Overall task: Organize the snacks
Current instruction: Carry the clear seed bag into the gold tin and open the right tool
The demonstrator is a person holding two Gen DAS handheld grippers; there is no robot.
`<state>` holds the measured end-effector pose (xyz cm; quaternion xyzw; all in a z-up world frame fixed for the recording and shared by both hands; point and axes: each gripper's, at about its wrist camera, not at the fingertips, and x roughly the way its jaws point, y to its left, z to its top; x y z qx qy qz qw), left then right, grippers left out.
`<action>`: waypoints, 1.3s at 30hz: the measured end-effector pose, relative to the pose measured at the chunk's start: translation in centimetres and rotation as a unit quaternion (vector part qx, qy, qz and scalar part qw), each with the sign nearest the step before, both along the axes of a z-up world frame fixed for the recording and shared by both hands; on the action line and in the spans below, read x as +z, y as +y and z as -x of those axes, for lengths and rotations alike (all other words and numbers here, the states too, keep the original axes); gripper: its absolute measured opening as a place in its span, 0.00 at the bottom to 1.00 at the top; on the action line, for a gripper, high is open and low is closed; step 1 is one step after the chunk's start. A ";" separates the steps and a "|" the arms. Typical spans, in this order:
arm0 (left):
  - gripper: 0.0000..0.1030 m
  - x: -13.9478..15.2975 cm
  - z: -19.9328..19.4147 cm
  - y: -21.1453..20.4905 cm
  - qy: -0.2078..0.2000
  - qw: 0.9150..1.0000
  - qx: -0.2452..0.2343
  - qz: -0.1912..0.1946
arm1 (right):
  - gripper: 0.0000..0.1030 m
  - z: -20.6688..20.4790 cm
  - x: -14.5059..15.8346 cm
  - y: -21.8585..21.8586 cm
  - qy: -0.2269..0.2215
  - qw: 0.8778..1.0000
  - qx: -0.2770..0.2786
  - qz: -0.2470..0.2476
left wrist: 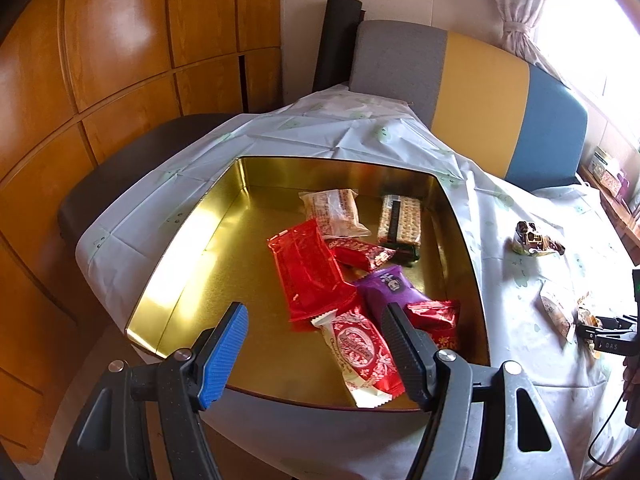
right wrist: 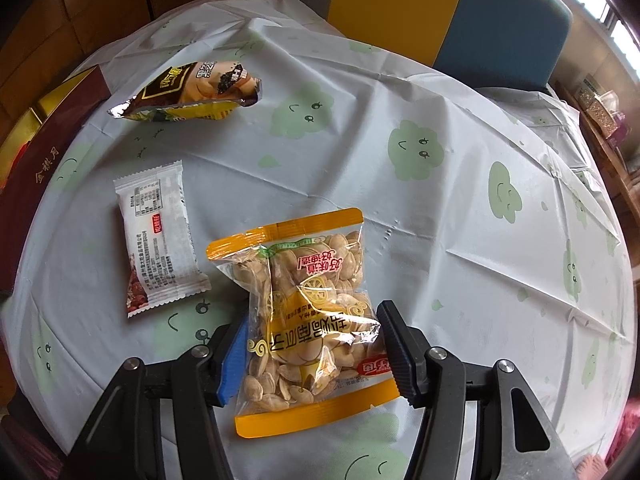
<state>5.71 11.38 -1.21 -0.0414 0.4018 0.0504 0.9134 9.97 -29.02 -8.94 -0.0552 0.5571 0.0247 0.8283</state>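
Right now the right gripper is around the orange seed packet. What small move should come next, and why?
Probably close the right gripper on the seed packet. The packet lies flat on the tablecloth between its fingers, and the black one looks just clear of it. The gold tin already holds other snacks, so once gripped it can go there.

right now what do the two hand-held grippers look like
Both match: the left hand-held gripper and right hand-held gripper have dark grey frames with silver pivot screws, one blue ribbed finger pad and one black ribbed pad.
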 end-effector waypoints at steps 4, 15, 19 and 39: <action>0.68 0.0 0.2 1.0 -0.001 1.000 0.006 0.002 | 0.57 -0.4 0.3 -0.7 0.011 1.000 -0.015 -0.016; 0.68 0.9 0.7 5.5 -0.033 0.997 0.063 0.012 | 0.55 -1.3 9.2 6.4 -0.075 0.992 0.038 -0.090; 0.68 1.1 1.1 7.4 -0.038 0.995 0.086 0.016 | 0.55 -1.4 11.1 15.1 -0.088 0.979 0.132 -0.131; 0.68 -0.5 2.3 11.2 -0.026 0.991 0.125 0.029 | 0.59 -2.0 4.5 34.7 0.007 0.952 0.255 -0.169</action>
